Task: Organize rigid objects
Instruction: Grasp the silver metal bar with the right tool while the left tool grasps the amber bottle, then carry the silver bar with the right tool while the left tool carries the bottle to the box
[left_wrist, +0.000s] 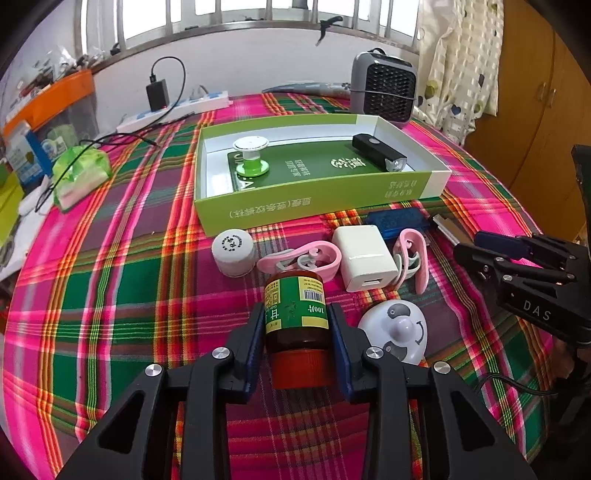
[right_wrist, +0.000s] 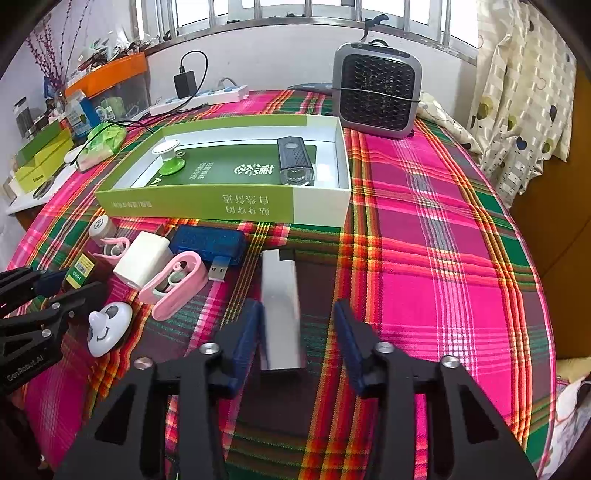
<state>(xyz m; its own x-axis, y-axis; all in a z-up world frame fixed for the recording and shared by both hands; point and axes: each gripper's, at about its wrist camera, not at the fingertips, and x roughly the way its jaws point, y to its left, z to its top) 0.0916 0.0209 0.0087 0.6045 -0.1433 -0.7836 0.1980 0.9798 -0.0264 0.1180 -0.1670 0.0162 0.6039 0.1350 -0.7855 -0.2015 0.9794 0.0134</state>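
Observation:
A brown pill bottle (left_wrist: 295, 343) with a green label lies on the plaid cloth, and my left gripper (left_wrist: 296, 310) is shut on it, blue pads against both sides. My right gripper (right_wrist: 297, 306) stands open around a silver lighter (right_wrist: 279, 295); its left pad is at the lighter's edge and a gap shows on the right. The green and white box (left_wrist: 258, 210) holds a black flashlight (left_wrist: 380, 153) and a green and white spool (left_wrist: 251, 155). In front of the box lie a white jar (left_wrist: 233, 251), a white charger (left_wrist: 364, 258), two pink clips (left_wrist: 299, 258), a blue USB device (left_wrist: 397, 219) and a white smiley hook (left_wrist: 397, 332).
A grey heater (left_wrist: 384, 88) stands behind the box at the right. A power strip (left_wrist: 173, 110) with a black plug and a green tissue pack (left_wrist: 79, 173) lie at the back left. Boxes crowd the left edge; a wooden cupboard (left_wrist: 535, 110) is at the right.

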